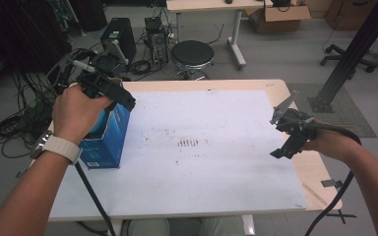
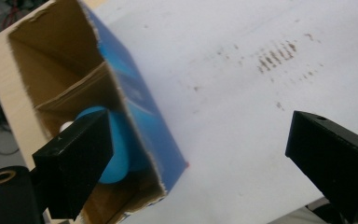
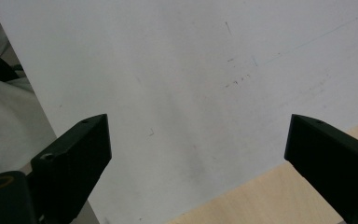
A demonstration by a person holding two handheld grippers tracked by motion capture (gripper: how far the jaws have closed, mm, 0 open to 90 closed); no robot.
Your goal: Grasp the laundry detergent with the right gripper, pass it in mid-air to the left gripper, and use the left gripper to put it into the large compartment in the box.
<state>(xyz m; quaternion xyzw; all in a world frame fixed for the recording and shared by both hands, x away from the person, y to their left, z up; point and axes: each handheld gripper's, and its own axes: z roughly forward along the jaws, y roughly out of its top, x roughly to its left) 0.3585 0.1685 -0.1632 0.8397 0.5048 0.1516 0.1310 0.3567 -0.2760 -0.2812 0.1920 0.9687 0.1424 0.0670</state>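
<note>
A blue cardboard box [image 1: 109, 140] stands open-topped at the table's [image 1: 275, 88] left edge, its raw brown inside split by a cardboard divider [image 2: 74, 88]. A smooth, rounded blue object [image 2: 121, 149] lies in the nearer compartment (what it is, I cannot tell; one black jaw covers part of it). From above, the left hand [image 1: 78, 113] hides most of the opening. The left gripper [image 1: 115, 93] hovers over the box, jaws spread wide with nothing between them. The right gripper [image 1: 288, 140] hangs over the white sheet [image 3: 191, 70] near the right edge, jaws wide apart and empty. The sheet is matte and scuffed with small dark marks [image 1: 188, 143].
</note>
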